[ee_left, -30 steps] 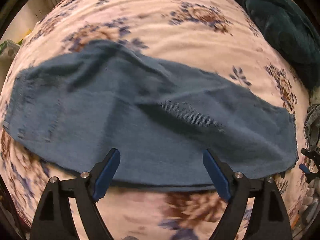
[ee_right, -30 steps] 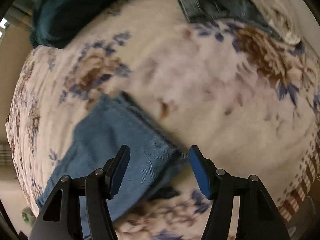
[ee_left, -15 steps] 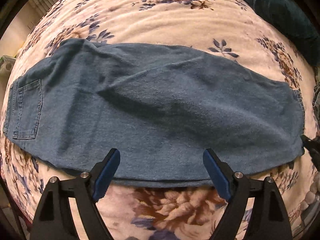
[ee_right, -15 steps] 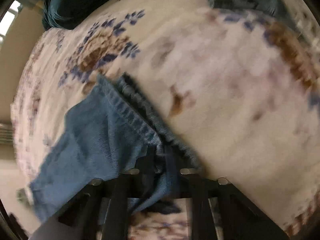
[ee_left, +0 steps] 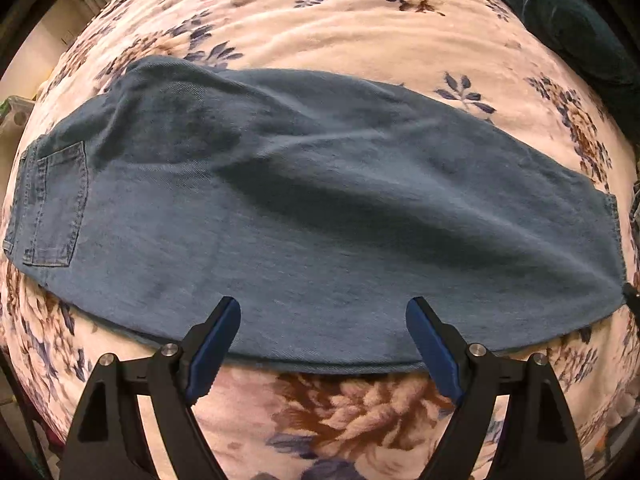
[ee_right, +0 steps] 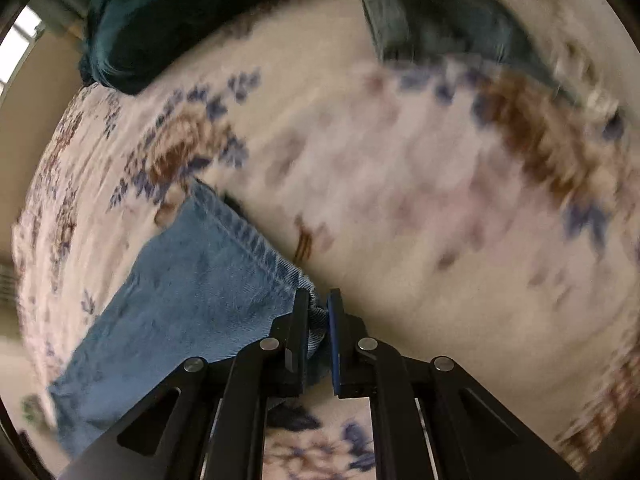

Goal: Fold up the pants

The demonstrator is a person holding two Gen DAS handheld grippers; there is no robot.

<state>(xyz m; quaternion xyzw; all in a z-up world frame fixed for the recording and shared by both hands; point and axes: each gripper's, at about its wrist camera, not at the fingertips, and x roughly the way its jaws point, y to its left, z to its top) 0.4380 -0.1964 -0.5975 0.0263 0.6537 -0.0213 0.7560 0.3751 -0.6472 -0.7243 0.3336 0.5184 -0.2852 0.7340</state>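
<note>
Blue denim pants [ee_left: 304,216] lie folded lengthwise across the floral bedspread [ee_left: 360,28], with the back pocket [ee_left: 54,204] at the left and the leg hem at the right. My left gripper [ee_left: 323,320] is open and empty, hovering over the near long edge of the pants. In the right wrist view my right gripper [ee_right: 318,312] is shut on the hem corner of the pants [ee_right: 192,280], which stretch away to the lower left.
A dark teal blanket [ee_left: 568,20] lies at the far right of the bed, and also shows in the right wrist view [ee_right: 180,16]. Another denim garment [ee_right: 440,16] lies beyond the right gripper. The bed edge runs along the left [ee_left: 24,92].
My right gripper has closed on the hem corner of the pants. The left gripper stayed open and drew back a little, so the whole pants show.
</note>
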